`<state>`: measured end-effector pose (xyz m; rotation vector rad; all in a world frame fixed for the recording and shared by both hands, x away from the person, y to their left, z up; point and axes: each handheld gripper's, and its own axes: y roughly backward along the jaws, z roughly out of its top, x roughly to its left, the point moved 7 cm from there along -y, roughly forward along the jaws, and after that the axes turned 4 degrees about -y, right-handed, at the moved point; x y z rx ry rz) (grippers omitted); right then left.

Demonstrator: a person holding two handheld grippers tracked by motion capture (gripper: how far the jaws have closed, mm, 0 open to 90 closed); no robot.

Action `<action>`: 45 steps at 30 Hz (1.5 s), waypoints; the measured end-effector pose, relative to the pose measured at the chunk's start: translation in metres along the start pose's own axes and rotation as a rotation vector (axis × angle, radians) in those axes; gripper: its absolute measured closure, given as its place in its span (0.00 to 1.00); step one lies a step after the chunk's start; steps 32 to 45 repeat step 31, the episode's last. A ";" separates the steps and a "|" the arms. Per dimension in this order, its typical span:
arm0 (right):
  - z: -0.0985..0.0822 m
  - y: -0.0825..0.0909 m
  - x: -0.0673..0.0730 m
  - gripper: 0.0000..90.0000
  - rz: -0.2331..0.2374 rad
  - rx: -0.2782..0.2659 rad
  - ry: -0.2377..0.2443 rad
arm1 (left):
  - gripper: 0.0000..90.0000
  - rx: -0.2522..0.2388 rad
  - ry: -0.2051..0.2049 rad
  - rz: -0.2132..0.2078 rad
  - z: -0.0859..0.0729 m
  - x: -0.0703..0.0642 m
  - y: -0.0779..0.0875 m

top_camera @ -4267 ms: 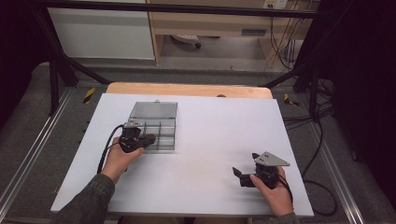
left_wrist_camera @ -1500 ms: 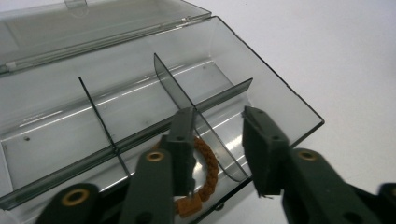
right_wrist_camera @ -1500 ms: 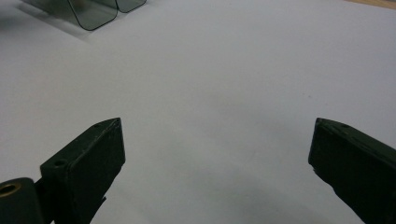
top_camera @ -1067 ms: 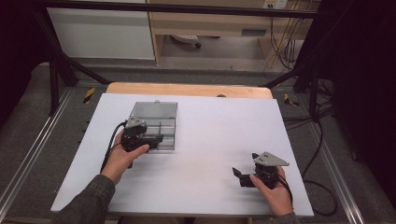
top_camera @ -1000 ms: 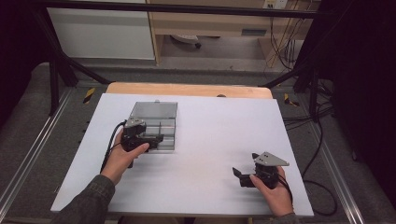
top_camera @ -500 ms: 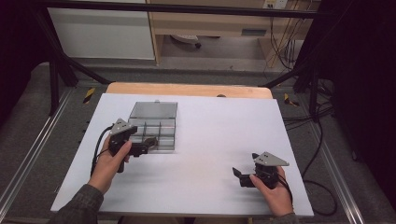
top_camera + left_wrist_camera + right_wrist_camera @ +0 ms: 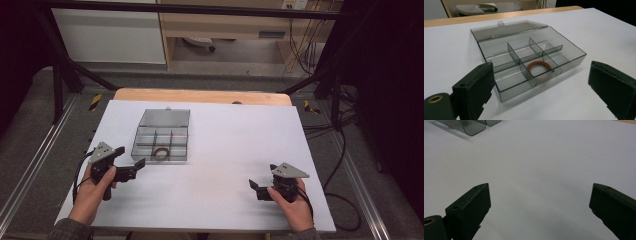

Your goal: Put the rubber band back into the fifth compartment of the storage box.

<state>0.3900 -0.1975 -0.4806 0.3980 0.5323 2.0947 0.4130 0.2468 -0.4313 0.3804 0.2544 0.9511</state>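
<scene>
A clear grey compartment box lies on the white table top with its lid folded flat behind it. A brown beaded bracelet rests in its front middle compartment. My left gripper is open just left of the box's front corner, apart from it, with nothing between its jaws. In the left gripper view the box and bracelet lie a short way ahead of the open left gripper. My right gripper rests open near the front right; the right gripper faces bare table.
The box's other compartments look bare. A corner of the box shows at the top left of the right gripper view. A wooden table edge runs behind the white top. Cables lie on the floor to the right.
My left gripper has drawn back from over the box toward the front left and stands open. The bracelet now shows in the box. The right gripper has not moved.
</scene>
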 end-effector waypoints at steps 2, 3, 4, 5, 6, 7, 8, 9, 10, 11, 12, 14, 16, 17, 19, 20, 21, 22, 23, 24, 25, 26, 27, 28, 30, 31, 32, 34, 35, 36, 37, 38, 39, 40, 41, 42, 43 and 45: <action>0.000 0.000 -0.001 0.04 -0.002 -0.001 0.000 | 0.08 -0.002 0.004 0.002 -0.002 0.000 0.005; 0.000 0.000 -0.001 0.04 -0.001 -0.004 -0.003 | 0.07 -0.003 0.005 0.007 -0.004 0.001 0.007; 0.000 0.000 -0.001 0.04 -0.001 -0.003 -0.004 | 0.07 -0.003 0.007 0.015 -0.005 0.001 0.009; 0.000 0.001 -0.001 0.04 -0.003 -0.003 -0.004 | 0.08 -0.005 0.010 0.019 -0.006 0.000 0.012; 0.000 0.001 -0.002 0.04 -0.006 -0.005 -0.002 | 0.08 -0.004 0.007 0.021 -0.008 0.000 0.014; 0.000 0.001 -0.002 0.04 -0.007 -0.006 -0.002 | 0.08 -0.002 0.006 0.019 -0.010 -0.001 0.016; 0.001 0.001 -0.002 0.04 -0.007 -0.008 -0.003 | 0.08 -0.004 0.017 0.013 -0.013 -0.002 0.018; 0.001 0.002 -0.003 0.04 -0.009 -0.009 -0.004 | 0.07 0.003 0.022 0.007 -0.016 -0.003 0.019; 0.001 0.002 -0.003 0.04 -0.010 -0.014 -0.004 | 0.07 0.009 0.025 0.008 -0.019 -0.004 0.021; 0.001 0.002 -0.004 0.04 -0.010 -0.016 -0.007 | 0.07 0.012 0.023 0.010 -0.022 -0.004 0.022; 0.001 0.002 -0.004 0.04 -0.012 -0.018 -0.005 | 0.07 0.017 0.020 0.012 -0.025 -0.004 0.023; 0.002 0.003 -0.005 0.04 -0.016 -0.023 -0.007 | 0.07 0.028 0.017 0.012 -0.031 -0.003 0.025; 0.002 0.004 -0.007 0.04 -0.023 -0.029 0.000 | 0.07 0.033 0.023 0.013 -0.035 -0.001 0.027; 0.002 0.005 -0.008 0.04 -0.026 -0.032 0.000 | 0.07 0.033 0.025 0.015 -0.037 0.001 0.028; 0.002 0.006 -0.010 0.04 -0.033 -0.038 -0.002 | 0.07 0.032 0.029 0.020 -0.040 0.004 0.031; 0.003 0.007 -0.011 0.04 -0.038 -0.042 -0.006 | 0.08 0.032 0.034 0.021 -0.041 0.005 0.033; 0.003 0.008 -0.013 0.04 -0.042 -0.046 -0.009 | 0.08 0.033 0.034 0.019 -0.043 0.006 0.034; 0.003 0.009 -0.014 0.04 -0.048 -0.049 -0.010 | 0.08 0.032 0.032 0.019 -0.044 0.007 0.035; 0.002 0.010 -0.016 0.04 -0.054 -0.051 -0.013 | 0.08 0.034 0.030 0.018 -0.046 0.007 0.037; 0.002 0.011 -0.018 0.04 -0.060 -0.052 -0.018 | 0.08 0.038 0.027 0.017 -0.048 0.008 0.038; 0.002 0.012 -0.019 0.04 -0.065 -0.052 -0.023 | 0.08 0.040 0.025 0.015 -0.049 0.008 0.038; 0.001 0.012 -0.021 0.04 -0.072 -0.052 -0.027 | 0.08 0.043 0.025 0.014 -0.050 0.007 0.038; 0.000 0.012 -0.023 0.04 -0.078 -0.051 -0.029 | 0.08 0.043 0.028 0.012 -0.051 0.006 0.038; -0.001 0.012 -0.024 0.04 -0.088 -0.045 -0.034 | 0.08 0.043 0.030 0.007 -0.050 0.005 0.038; -0.004 0.009 -0.026 0.04 -0.099 -0.021 -0.046 | 0.08 0.044 0.021 0.001 -0.049 0.000 0.036; -0.007 0.007 -0.027 0.04 -0.107 -0.001 -0.046 | 0.08 0.047 0.011 -0.002 -0.048 -0.002 0.035; -0.007 0.007 -0.027 0.04 -0.107 -0.001 -0.046 | 0.08 0.047 0.011 -0.002 -0.048 -0.002 0.035; -0.007 0.007 -0.027 0.04 -0.107 -0.001 -0.046 | 0.08 0.047 0.011 -0.002 -0.048 -0.002 0.035; -0.007 0.007 -0.027 0.04 -0.107 -0.001 -0.046 | 0.08 0.047 0.011 -0.002 -0.048 -0.002 0.035; -0.007 0.007 -0.027 0.04 -0.107 -0.001 -0.046 | 0.08 0.047 0.011 -0.002 -0.048 -0.002 0.035; -0.007 0.007 -0.027 0.04 -0.107 -0.001 -0.046 | 0.08 0.047 0.011 -0.002 -0.048 -0.002 0.035; -0.007 0.007 -0.027 0.04 -0.107 -0.001 -0.046 | 0.08 0.047 0.011 -0.002 -0.048 -0.002 0.035; -0.007 0.007 -0.027 0.04 -0.107 -0.001 -0.046 | 0.08 0.047 0.011 -0.002 -0.048 -0.002 0.035; -0.007 0.007 -0.027 0.04 -0.107 -0.001 -0.046 | 0.08 0.047 0.011 -0.002 -0.048 -0.002 0.035; -0.007 0.007 -0.027 0.04 -0.107 -0.001 -0.046 | 0.08 0.047 0.011 -0.002 -0.048 -0.002 0.035; -0.007 0.007 -0.027 0.04 -0.107 -0.001 -0.046 | 0.08 0.047 0.011 -0.002 -0.048 -0.002 0.035; -0.007 0.007 -0.027 0.04 -0.107 -0.001 -0.046 | 0.08 0.047 0.011 -0.002 -0.048 -0.002 0.035; -0.007 0.007 -0.027 0.04 -0.107 -0.001 -0.046 | 0.08 0.047 0.011 -0.002 -0.048 -0.002 0.035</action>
